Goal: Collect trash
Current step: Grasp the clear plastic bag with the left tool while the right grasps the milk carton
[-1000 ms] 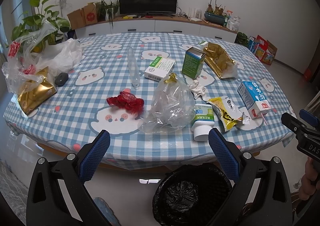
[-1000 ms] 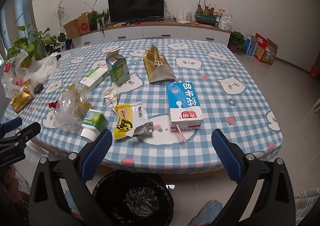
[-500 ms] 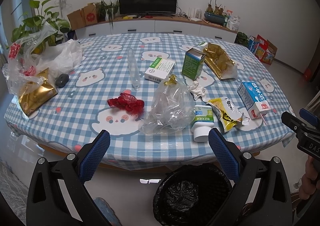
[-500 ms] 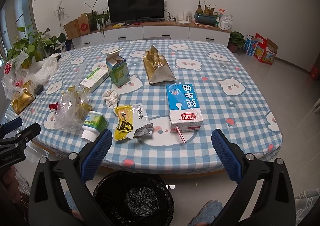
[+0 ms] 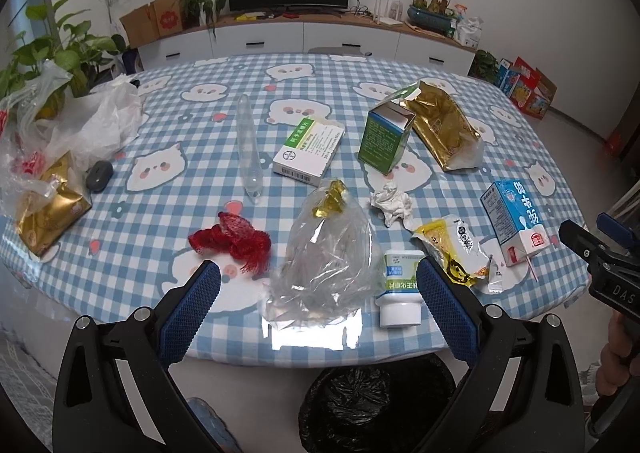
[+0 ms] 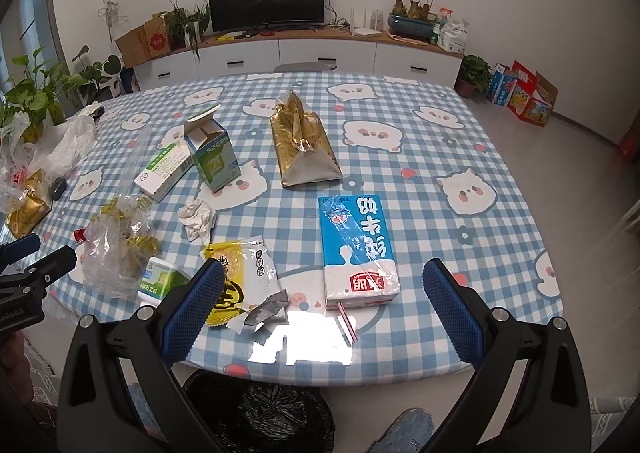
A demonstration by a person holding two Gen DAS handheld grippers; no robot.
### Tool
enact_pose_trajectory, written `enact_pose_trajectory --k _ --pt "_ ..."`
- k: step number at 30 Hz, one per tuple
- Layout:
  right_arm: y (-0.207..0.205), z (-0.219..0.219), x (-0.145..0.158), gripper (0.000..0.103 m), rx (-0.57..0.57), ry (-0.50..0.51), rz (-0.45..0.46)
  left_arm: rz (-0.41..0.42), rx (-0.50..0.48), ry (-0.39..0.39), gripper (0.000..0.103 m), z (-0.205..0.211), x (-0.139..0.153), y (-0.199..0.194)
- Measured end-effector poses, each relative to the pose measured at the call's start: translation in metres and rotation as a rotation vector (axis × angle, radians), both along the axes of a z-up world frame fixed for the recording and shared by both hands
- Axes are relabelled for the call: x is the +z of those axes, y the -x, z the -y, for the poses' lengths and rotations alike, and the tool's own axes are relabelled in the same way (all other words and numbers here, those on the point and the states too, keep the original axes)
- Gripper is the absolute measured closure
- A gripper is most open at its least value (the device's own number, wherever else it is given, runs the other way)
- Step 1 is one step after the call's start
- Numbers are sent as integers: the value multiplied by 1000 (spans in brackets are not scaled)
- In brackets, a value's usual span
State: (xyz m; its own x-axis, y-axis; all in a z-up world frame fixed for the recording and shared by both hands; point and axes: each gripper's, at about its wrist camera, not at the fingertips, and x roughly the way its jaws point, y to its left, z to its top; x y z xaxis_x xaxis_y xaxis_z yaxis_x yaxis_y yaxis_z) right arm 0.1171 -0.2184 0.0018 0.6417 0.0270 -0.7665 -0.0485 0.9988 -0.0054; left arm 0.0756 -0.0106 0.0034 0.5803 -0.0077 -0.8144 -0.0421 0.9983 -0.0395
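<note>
Trash lies across a round table with a blue checked cloth (image 5: 200, 141). My left gripper (image 5: 318, 303) is open at the near edge, just short of a clear crumpled plastic bag (image 5: 328, 265), with a red net (image 5: 234, 239) to its left and a small white-green bottle (image 5: 400, 293) to its right. My right gripper (image 6: 324, 303) is open, facing a blue milk carton (image 6: 356, 249) with a pink straw and a yellow snack wrapper (image 6: 240, 281). A bin lined with black bag (image 6: 260, 417) stands on the floor below the edge.
Farther back lie a crumpled tissue (image 5: 392, 203), a white-green medicine box (image 5: 310, 151), an opened green carton (image 5: 384, 137) and a gold foil bag (image 5: 444, 133). White plastic bags (image 5: 92, 125) and another gold pack (image 5: 48, 213) sit at the left. A shoe (image 6: 404, 429) shows beside the bin.
Both grippers have moved forward and a little closer to the table edge; the trash looks larger. Nothing on the table has moved.
</note>
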Motion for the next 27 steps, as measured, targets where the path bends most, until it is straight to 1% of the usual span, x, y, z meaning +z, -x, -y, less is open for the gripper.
enact_pose_trajectory --k 6,11,13,16,20,22,23,27 --pt "-36 6 -18 8 -22 11 -42 -34 -17 -24 7 7 -14 -36" --pt "-58 12 -39 8 -37 -1 -93 -65 -22 -9 10 6 -29 -56" --pt "-63 12 -46 9 -42 12 -107 -87 -26 -15 12 6 -38 -62" --pt "-69 13 -59 11 -50 16 -138 -115 -24 -14 16 3 -50 -69" --pt "-74 13 -71 15 -54 30 -165 -133 -22 -6 20 0 -55 -75" --pt "-77 15 -75 18 -56 28 -181 -144 -25 -4 25 -1 -59 -77" --pt "-77 16 -77 19 -60 23 -188 -149 -30 0 26 0 -60 -78" --pt "-80 17 -82 24 -63 18 -204 -167 -38 13 35 -1 -65 -80"
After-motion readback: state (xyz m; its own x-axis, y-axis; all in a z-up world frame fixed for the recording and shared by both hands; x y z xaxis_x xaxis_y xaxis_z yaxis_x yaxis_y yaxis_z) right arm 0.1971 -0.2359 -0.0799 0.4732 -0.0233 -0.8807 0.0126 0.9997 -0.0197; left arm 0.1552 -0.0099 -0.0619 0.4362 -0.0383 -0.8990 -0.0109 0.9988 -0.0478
